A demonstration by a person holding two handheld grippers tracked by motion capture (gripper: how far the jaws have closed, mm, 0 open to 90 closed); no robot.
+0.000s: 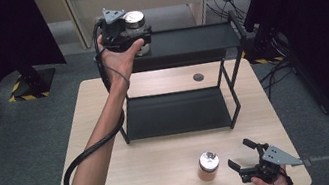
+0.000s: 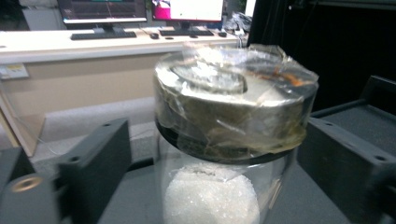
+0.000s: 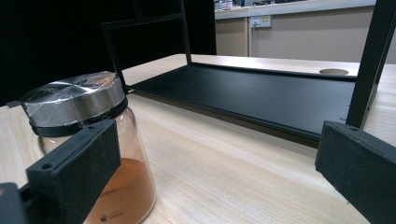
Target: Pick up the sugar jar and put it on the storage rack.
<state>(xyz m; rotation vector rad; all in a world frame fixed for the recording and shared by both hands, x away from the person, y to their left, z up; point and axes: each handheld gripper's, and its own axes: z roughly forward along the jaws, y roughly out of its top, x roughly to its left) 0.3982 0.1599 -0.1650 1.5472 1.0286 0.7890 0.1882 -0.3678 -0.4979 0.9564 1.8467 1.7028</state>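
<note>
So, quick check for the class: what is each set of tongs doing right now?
Left tongs: open, either side of the white-powder jar on the top shelf.
Right tongs: open, holding nothing.

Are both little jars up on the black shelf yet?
Not yet. The jar of white grains stands on the top shelf, between the open jaws of the left gripper, so that one looks done. The jar of orange powder is on the table, beside the open right gripper, waiting to be picked up.
</note>
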